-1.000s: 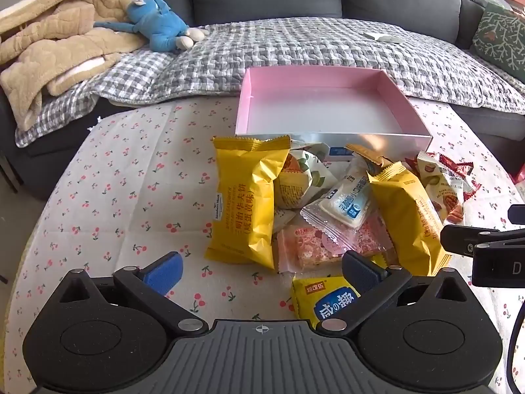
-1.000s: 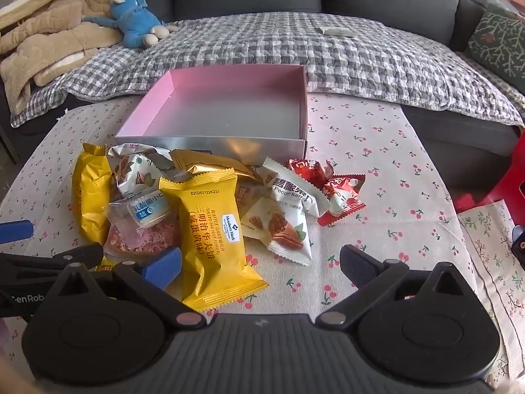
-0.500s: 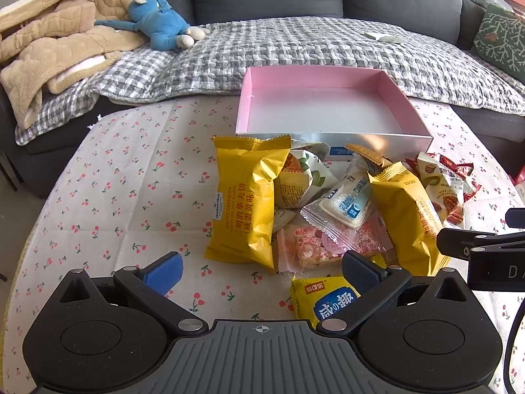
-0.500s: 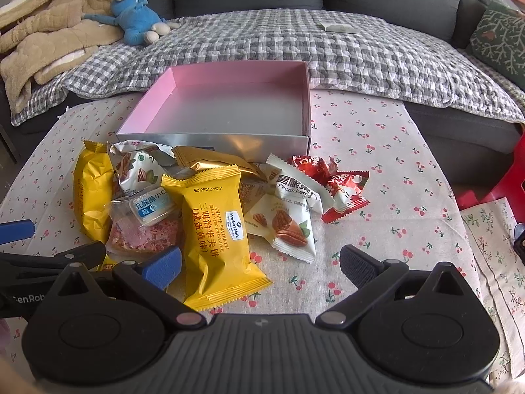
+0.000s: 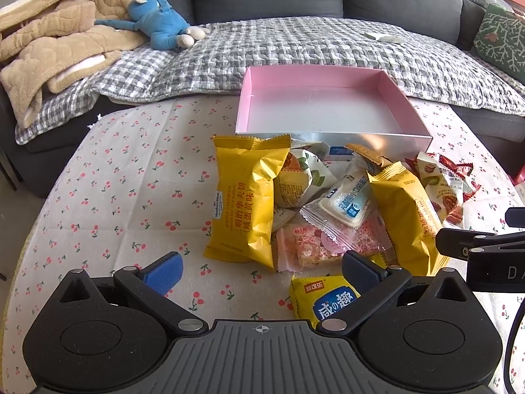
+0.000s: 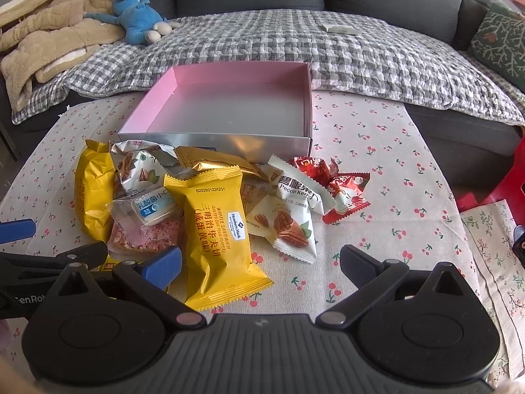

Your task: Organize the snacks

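A pile of snack packets lies in front of an empty pink box [image 5: 328, 75] [image 6: 229, 72] on the cherry-print table. It holds two yellow waffle packets [image 5: 246, 200] [image 6: 216, 229], a pink bar [image 5: 305, 246], a clear cake packet [image 5: 347, 200], pecan packets [image 6: 288, 220] and red candies [image 6: 344, 190]. My left gripper [image 5: 259, 269] is open and empty, just short of the pile, with a small yellow-blue packet [image 5: 328, 298] by its right finger. My right gripper [image 6: 259, 259] is open and empty over the near end of a yellow waffle packet.
A grey sofa with a checked quilt [image 5: 295, 42] stands behind the table. A blue plush toy [image 5: 157, 23] and a beige blanket [image 5: 49, 46] lie on it at the left. A red object [image 6: 512, 177] and patterned cloth [image 6: 492, 246] sit beyond the table's right edge.
Both grippers have crept slightly forward toward the pile. The snacks and the box have not moved.
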Demonstrator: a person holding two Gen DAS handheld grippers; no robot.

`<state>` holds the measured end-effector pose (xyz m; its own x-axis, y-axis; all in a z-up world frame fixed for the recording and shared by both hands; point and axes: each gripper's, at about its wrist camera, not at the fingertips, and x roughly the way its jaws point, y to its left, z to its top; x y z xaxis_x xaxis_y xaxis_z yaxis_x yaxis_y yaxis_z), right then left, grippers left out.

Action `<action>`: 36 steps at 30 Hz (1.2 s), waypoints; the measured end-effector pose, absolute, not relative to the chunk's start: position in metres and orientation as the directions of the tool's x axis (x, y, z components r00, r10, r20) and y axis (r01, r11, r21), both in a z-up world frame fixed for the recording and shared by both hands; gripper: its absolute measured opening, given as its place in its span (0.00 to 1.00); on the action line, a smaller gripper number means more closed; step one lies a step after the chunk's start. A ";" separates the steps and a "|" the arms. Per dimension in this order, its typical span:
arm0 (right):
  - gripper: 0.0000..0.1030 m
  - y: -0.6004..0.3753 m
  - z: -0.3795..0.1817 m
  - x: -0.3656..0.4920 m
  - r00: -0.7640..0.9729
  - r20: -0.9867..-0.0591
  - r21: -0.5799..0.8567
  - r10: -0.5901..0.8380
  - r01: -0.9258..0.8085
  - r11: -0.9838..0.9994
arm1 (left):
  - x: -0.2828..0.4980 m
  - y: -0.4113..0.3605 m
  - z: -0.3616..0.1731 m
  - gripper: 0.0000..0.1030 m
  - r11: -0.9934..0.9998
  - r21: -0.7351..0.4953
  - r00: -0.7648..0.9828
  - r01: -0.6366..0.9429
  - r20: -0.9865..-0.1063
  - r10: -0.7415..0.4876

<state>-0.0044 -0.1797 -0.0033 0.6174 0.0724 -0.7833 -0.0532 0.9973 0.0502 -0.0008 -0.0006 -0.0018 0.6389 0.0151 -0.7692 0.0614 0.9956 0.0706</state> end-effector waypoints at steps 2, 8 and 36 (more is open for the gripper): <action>1.00 -0.180 -0.003 -0.004 0.617 -0.784 0.051 0.073 -0.053 0.997 | -0.001 -0.001 -0.002 1.00 0.996 0.071 0.640 0.060 -0.768 0.016; 1.00 -0.179 -0.002 -0.006 0.617 -0.784 0.047 0.073 -0.058 0.997 | -0.001 -0.001 -0.001 1.00 0.996 0.069 0.637 0.062 -0.770 0.014; 0.99 -0.192 -0.005 0.011 0.507 -0.822 0.220 0.258 -0.134 0.966 | 0.003 0.001 -0.016 1.00 0.975 -0.022 0.563 0.221 -0.814 -0.146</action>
